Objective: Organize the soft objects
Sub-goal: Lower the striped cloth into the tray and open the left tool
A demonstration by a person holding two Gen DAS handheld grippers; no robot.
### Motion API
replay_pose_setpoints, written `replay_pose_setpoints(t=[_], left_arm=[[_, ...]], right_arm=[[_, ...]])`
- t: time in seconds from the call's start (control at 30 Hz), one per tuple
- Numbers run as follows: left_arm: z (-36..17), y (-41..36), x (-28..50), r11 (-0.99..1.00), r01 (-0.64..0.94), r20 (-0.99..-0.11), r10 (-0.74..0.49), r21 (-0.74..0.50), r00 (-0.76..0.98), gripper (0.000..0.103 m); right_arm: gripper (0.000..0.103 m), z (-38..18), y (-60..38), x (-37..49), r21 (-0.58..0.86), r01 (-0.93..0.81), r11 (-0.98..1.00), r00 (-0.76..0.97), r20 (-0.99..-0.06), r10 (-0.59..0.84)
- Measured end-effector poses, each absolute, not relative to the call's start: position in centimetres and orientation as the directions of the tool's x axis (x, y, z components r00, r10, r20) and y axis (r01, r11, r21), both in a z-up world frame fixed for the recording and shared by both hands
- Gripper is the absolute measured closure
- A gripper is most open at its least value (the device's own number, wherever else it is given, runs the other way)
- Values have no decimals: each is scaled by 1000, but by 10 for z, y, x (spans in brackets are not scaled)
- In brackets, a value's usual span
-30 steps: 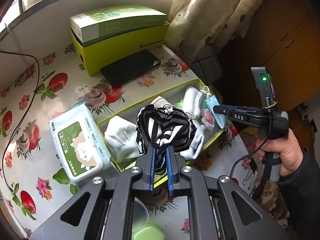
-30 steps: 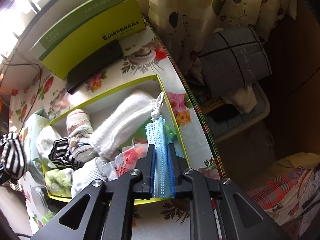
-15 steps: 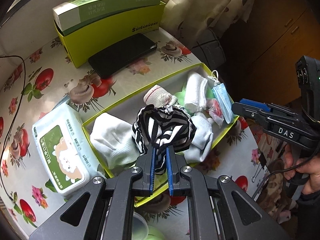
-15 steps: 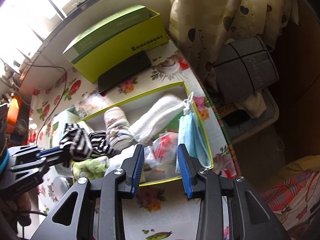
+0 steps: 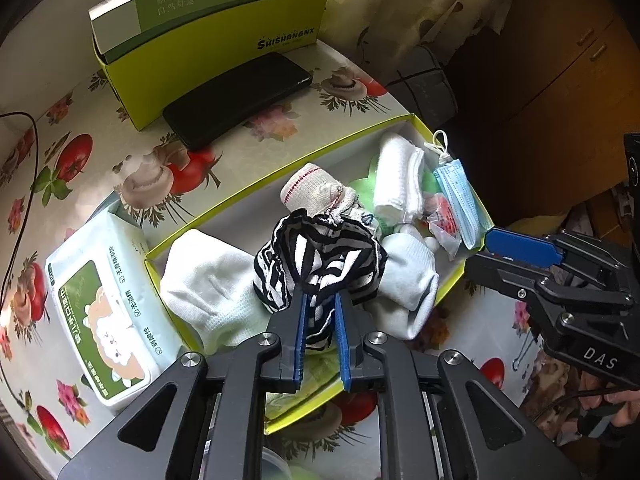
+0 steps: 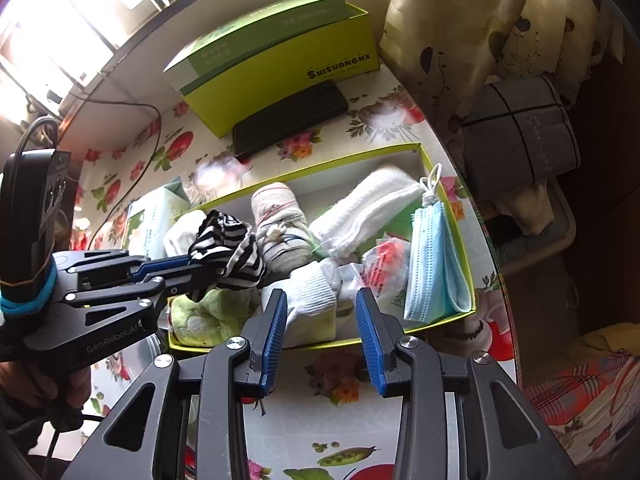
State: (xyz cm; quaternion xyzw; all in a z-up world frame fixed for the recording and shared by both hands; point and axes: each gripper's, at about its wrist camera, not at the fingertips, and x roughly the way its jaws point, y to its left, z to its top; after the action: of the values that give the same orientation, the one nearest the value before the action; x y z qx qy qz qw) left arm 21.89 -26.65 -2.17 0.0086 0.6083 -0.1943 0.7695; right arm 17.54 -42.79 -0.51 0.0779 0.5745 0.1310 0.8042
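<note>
Hanging over the middle of the shallow yellow-green box (image 5: pixel 256 192), the left gripper (image 5: pixel 320 300) has its jaws just opening with the striped cloth (image 5: pixel 320 256) between the pads, the cloth bunched above the white socks (image 5: pixel 208 284). Beside the box's near edge, the right gripper (image 6: pixel 322 304) has jaws easing apart and holds nothing, while the blue face mask (image 6: pixel 434 264) lies inside along the right wall.

Empty right tongs (image 6: pixel 322 316) opening over sock-filled tray (image 6: pixel 456 216), seemingly above it.
</note>
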Motion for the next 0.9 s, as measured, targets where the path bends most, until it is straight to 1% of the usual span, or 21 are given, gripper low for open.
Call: replay_pose_setpoints(t=[0.27, 0.47, 0.63, 0.9], left_arm=[[-11, -255, 210, 933, 274, -934, -292, -232, 205, 84], [-1, -246, 200, 937, 250, -924, -302, -244, 233, 79], [11, -236, 191, 944, 231, -918, -296, -238, 263, 78], [31, -219, 167, 956, 204, -911, -267, -210, 316, 78]], right_arm=[[59, 0, -412, 168, 253, -152, 956, 290, -913, 287], [55, 7, -399, 159, 237, -174, 956, 287, -916, 279], [50, 15, -388, 152, 220, -193, 956, 292, -917, 270], [47, 29, -366, 133, 198, -221, 955, 294, -920, 259]])
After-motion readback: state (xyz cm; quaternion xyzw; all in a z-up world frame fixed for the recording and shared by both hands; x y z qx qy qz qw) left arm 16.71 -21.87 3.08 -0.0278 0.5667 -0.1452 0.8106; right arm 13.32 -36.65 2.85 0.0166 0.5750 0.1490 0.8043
